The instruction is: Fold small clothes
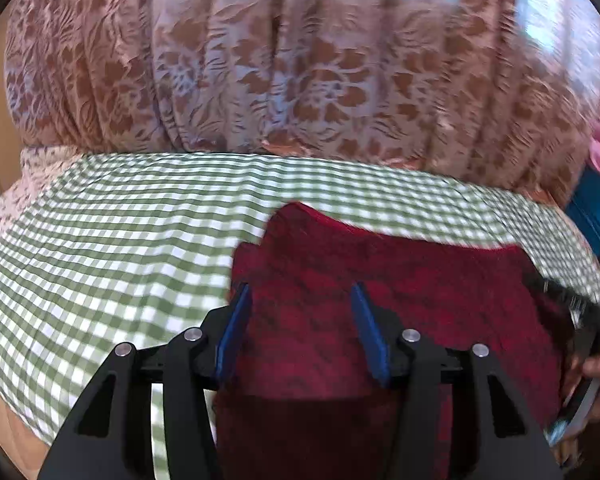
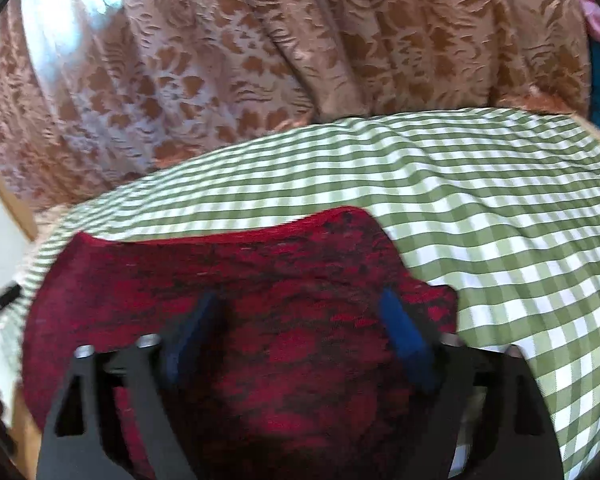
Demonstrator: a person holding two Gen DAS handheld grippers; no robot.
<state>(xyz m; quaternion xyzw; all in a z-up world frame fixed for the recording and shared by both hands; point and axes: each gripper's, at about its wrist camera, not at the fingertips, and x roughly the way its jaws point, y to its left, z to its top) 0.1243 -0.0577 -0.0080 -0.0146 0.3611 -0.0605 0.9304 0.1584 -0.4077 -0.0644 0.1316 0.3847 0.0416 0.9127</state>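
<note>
We hover our left gripper (image 1: 300, 300) and right gripper (image 2: 300, 312), both jaws released and empty, over the red knitted garment (image 2: 260, 280) spread flat on the green-checked table (image 2: 500, 200), ready for folding.

The right gripper (image 2: 300, 312) hangs over the red garment (image 2: 236, 280), jaws wide apart, apparently gripping nothing. The garment lies on the checked cloth (image 2: 480, 200); beyond the cloth hangs a patterned curtain (image 2: 260, 52).
</note>
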